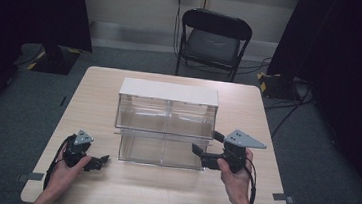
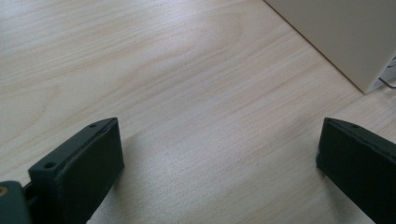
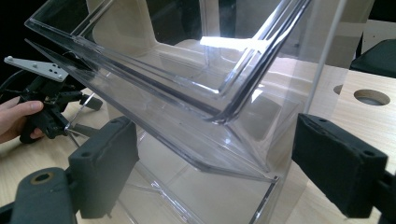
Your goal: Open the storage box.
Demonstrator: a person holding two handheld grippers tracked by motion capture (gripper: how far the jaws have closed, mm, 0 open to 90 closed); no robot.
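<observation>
The worktop (image 1: 160,190) carried a clear bin unit (image 1: 165,125) at its middle, white top up and open fronts toward the person, probably so both hands could reach in. Its lower bin (image 1: 161,150) stuck out toward the near edge. The right tool (image 1: 204,147) stood at that bin's right front corner, jaws spread wide and holding nothing, seemingly lined up to take the clear wall. The left tool (image 1: 99,162) lay low on bare wood just left of the unit, jaws also wide and empty, likely waiting.
</observation>
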